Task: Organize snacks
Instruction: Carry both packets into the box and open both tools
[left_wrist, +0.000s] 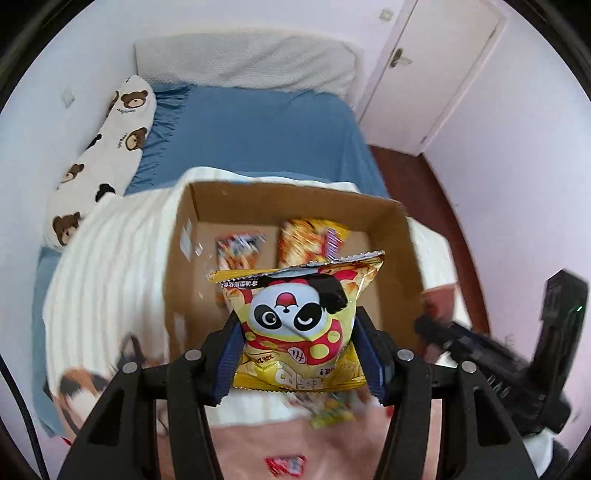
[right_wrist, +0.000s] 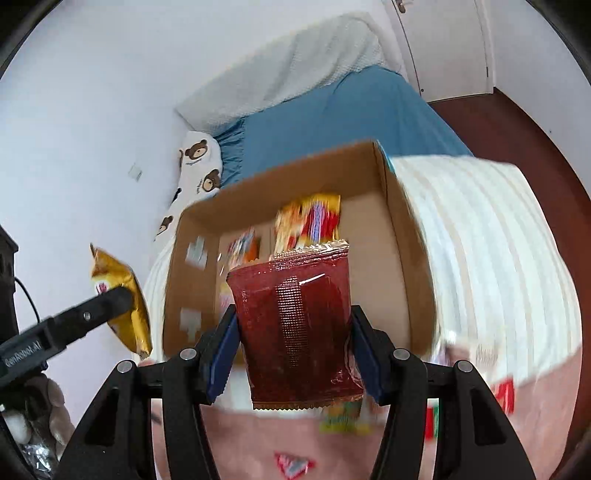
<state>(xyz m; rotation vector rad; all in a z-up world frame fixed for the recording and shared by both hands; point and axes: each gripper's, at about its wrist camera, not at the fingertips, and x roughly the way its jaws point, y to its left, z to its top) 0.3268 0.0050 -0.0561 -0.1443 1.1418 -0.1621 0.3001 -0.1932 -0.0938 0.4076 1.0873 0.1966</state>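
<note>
— While both claws are raised, what is held by the left gripper (left_wrist: 299, 354)?

— A yellow panda snack bag (left_wrist: 301, 325) is clamped upright between its blue pads. Beyond the fingertips, an open cardboard box (left_wrist: 402, 258) is seen, with two snack packets (left_wrist: 310, 240) lying inside.

— And the right gripper (right_wrist: 293, 354)?

— A dark red packet (right_wrist: 299, 328) is gripped by it, with the same box just beyond.
</note>
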